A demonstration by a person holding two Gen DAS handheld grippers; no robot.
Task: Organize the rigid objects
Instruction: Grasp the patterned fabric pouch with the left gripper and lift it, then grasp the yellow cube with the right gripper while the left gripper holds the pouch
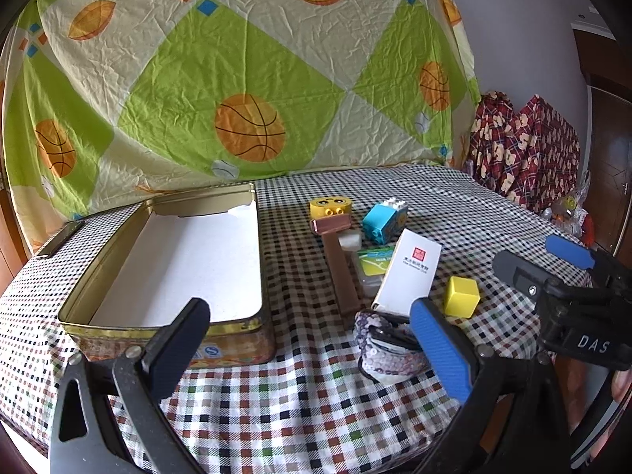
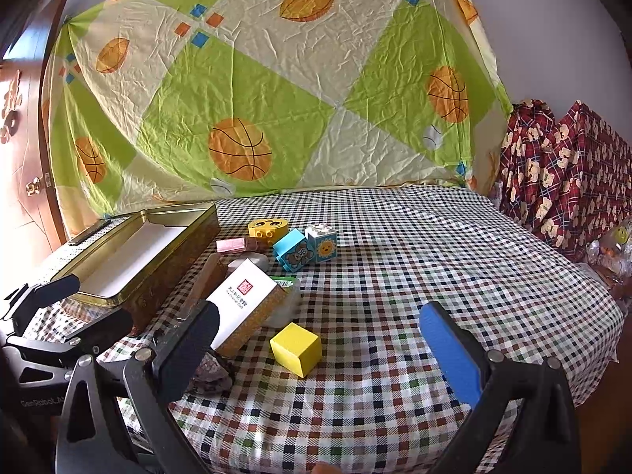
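Inside, the tin (image 1: 166, 264) holds only white paper; both claws gape, ungripping.

My right claw (image 2: 320, 339) hangs with its fingers spread wide over the checkered table (image 2: 434, 256), and the yellow cube (image 2: 296, 349) sits between them, touching neither. Just behind the cube I see a white box (image 2: 245, 302) beside my left finger (image 2: 189, 347), with blue blocks (image 2: 306, 251) farther back. The open tin (image 2: 138, 260) lies at left, and my left claw (image 2: 71, 304) shows at the near-left edge.
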